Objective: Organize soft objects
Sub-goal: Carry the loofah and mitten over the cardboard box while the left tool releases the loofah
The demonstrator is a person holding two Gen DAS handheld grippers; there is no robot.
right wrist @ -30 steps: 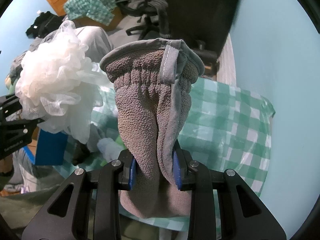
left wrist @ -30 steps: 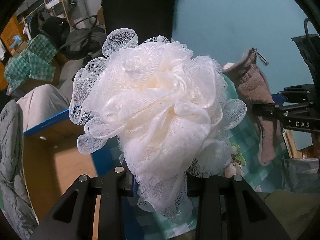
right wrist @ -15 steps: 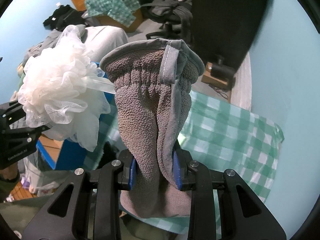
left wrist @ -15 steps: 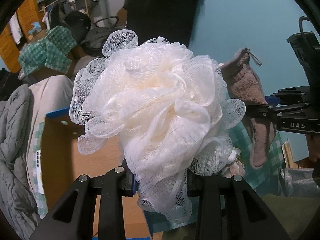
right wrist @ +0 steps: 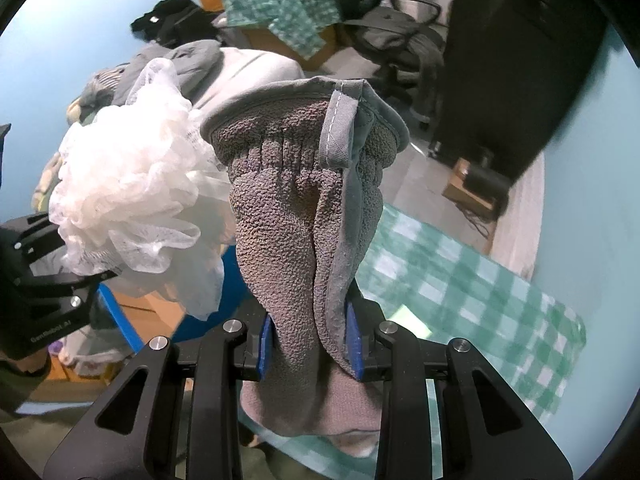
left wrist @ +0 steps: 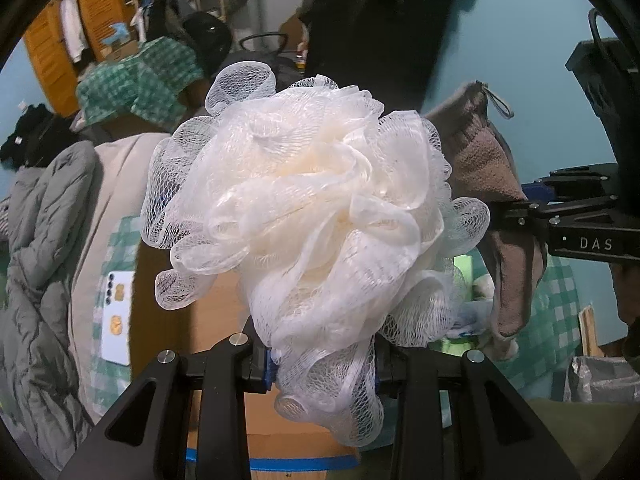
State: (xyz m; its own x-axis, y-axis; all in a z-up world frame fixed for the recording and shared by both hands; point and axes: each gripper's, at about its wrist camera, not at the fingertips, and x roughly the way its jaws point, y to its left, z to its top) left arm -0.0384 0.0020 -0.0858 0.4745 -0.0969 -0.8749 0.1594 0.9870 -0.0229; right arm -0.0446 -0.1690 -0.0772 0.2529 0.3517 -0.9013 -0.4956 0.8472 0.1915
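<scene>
Both of my claws have carried their loads sideways, so the cardboard box point(left wrist: 224, 360) with blue tape on its rim is now under the loofah point(left wrist: 312, 216). My left claw point(left wrist: 320, 368) pinches this white loofah, a round ball of ruffled net. My right claw point(right wrist: 310, 340) pinches the grey glove point(right wrist: 304, 216), made of nubbly fleece with a smooth hemmed cuff, just right of the loofah. On the right claw's side I read "DAS".
</scene>
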